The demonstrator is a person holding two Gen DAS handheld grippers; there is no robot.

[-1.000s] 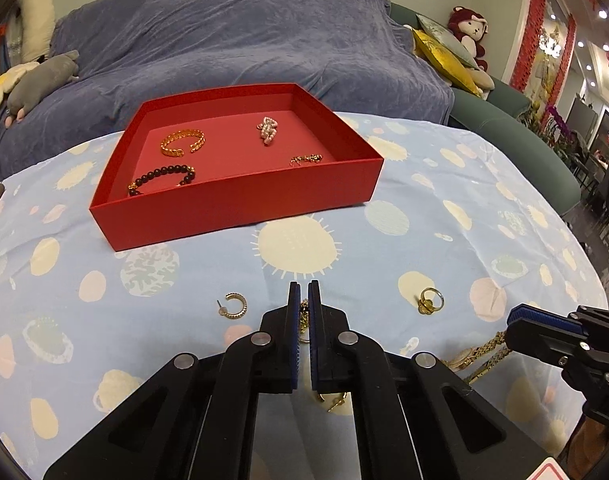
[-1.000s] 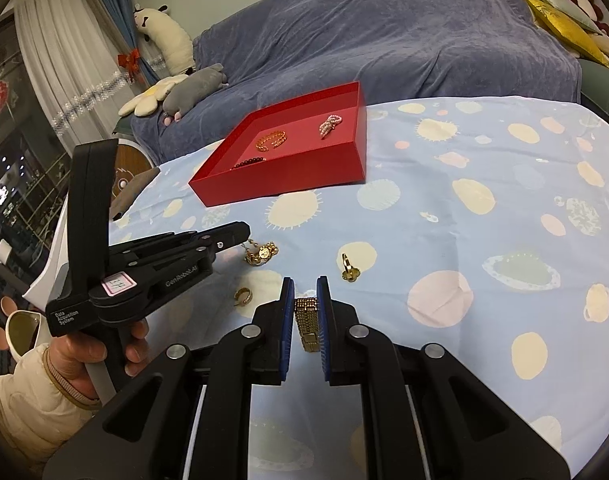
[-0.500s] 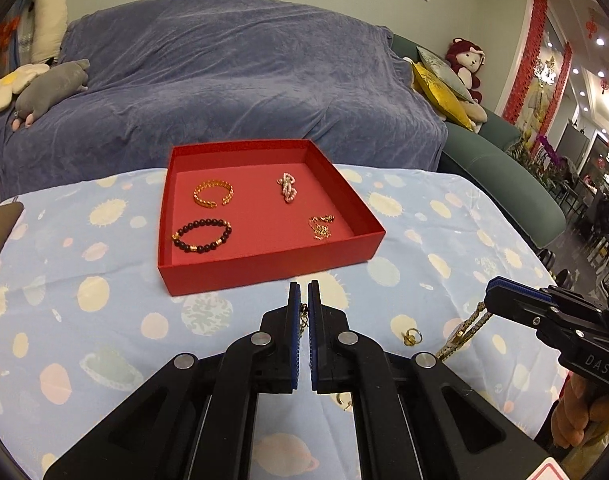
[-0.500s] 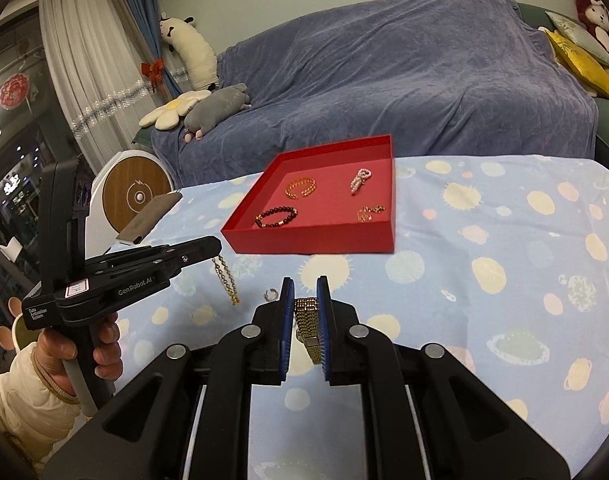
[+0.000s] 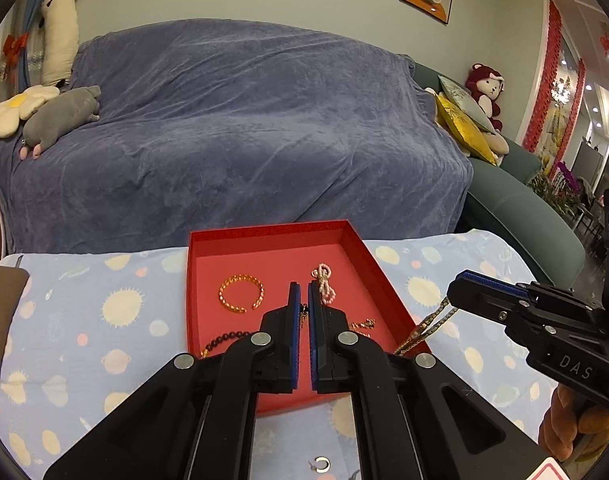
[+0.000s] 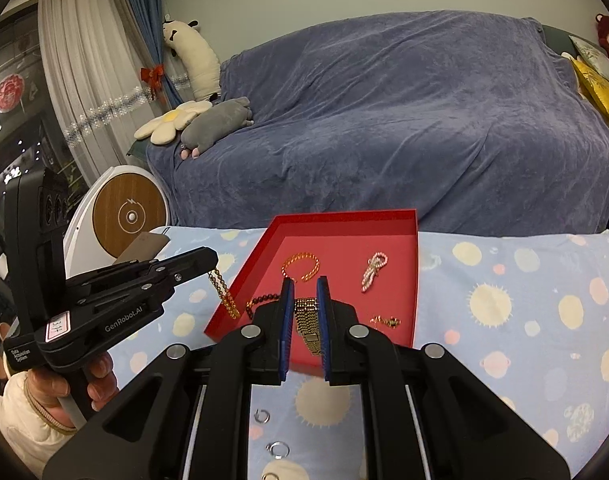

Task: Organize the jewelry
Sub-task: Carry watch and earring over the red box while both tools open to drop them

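My left gripper (image 5: pixel 303 298) is pinched tight on a thin gold chain (image 6: pixel 223 294), which dangles from its tip over the near left edge of the red tray (image 5: pixel 264 236). My right gripper (image 6: pixel 304 296) is closed narrowly on a flat gold link watch band (image 6: pixel 307 320) that hangs down between its pads; in the left wrist view the band (image 5: pixel 426 326) trails from that gripper over the tray's right wall. Both grippers hang above the near side of the tray. Inside it lie a gold open bangle (image 5: pixel 241 293) at far left, a pink pearl bow piece (image 5: pixel 324 283) at far right, a dark bead bracelet (image 5: pixel 224 340) near left and a small gold piece (image 6: pixel 386 322) near right. On the blue dotted tablecloth (image 6: pixel 524 300), nearer than the tray, small rings (image 6: pixel 261 416) lie loose.
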